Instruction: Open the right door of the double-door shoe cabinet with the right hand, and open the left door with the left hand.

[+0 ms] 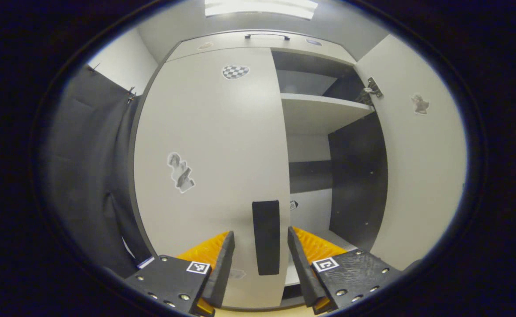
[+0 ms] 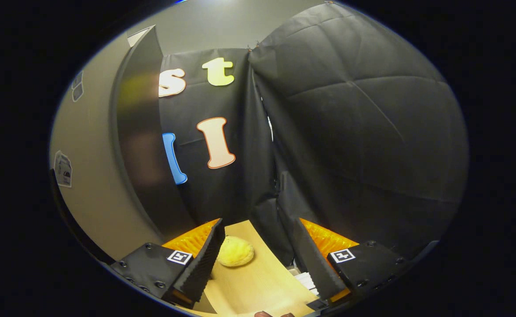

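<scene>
In the left gripper view the white shoe cabinet fills the middle. Its left door (image 1: pixel 209 167) is closed, with a black vertical handle (image 1: pixel 266 237) near its right edge. My left gripper (image 1: pixel 261 253) is open, one finger on each side of that handle, not pressing it. The right door (image 1: pixel 420 167) is swung open, showing white shelves (image 1: pixel 319 112) and a dark inner wall. In the right gripper view my right gripper (image 2: pixel 258 251) is open and holds nothing. The open door (image 2: pixel 104 176) stands to its left with its dark edge toward me.
Black booth cloth (image 2: pixel 354 145) hangs ahead and to the right of the right gripper. A yellow rounded object (image 2: pixel 236 252) lies on a tan wooden surface (image 2: pixel 258 281) between the right fingers. More black cloth (image 1: pixel 86 176) hangs left of the cabinet.
</scene>
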Available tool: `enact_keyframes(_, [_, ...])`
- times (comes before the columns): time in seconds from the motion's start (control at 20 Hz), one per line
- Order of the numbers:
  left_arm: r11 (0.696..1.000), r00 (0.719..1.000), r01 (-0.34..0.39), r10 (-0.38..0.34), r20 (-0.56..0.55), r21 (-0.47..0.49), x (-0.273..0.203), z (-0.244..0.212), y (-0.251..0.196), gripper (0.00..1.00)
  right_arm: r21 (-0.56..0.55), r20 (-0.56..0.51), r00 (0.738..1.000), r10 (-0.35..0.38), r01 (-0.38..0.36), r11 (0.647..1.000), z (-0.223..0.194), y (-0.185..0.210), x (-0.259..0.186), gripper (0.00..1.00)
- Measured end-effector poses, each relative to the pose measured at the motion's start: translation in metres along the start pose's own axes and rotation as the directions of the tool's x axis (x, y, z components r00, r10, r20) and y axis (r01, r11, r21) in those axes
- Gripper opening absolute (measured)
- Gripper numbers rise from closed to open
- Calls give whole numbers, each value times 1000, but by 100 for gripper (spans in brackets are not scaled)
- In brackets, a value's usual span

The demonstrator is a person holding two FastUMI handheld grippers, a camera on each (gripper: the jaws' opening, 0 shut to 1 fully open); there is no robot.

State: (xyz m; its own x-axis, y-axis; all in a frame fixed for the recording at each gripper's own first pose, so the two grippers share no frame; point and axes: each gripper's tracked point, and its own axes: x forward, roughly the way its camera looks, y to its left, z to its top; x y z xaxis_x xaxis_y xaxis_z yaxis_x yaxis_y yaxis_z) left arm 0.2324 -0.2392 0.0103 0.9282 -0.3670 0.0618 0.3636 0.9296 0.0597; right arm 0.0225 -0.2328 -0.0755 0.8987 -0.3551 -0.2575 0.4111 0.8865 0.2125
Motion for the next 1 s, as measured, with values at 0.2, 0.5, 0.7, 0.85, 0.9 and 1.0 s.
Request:
enact_keyframes(0.2, [999, 999, -38, 38, -13, -18, 10, -3, 1, 59, 1, -1, 1000, 11, -11, 1000, 2, -5, 16, 92])
enact_keyframes(0.5, [998, 997, -68, 68, -25, -1, 24, -4, -7, 60, -6, -8, 1000, 16, -16, 1000, 3, -16, 36, 98])
enact_keyframes(0.7, [993, 993, -108, 105, -46, -55, 24, -13, -4, 36, -27, -24, 999, 30, -31, 999, -4, -22, 45, 95])
enact_keyframes(0.85, [989, 993, -108, 102, -58, -106, 27, -16, -5, 32, -39, -39, 999, 33, -34, 999, -9, -27, 47, 98])
enact_keyframes(0.9, [991, 993, -104, 99, -61, -90, 27, -17, -5, 29, -39, -42, 999, 34, -36, 999, -11, -28, 48, 98])
enact_keyframes(1.0, [992, 992, -111, 107, -63, -67, 29, -17, -5, 24, -34, -52, 998, 41, -42, 999, -15, -28, 47, 98])
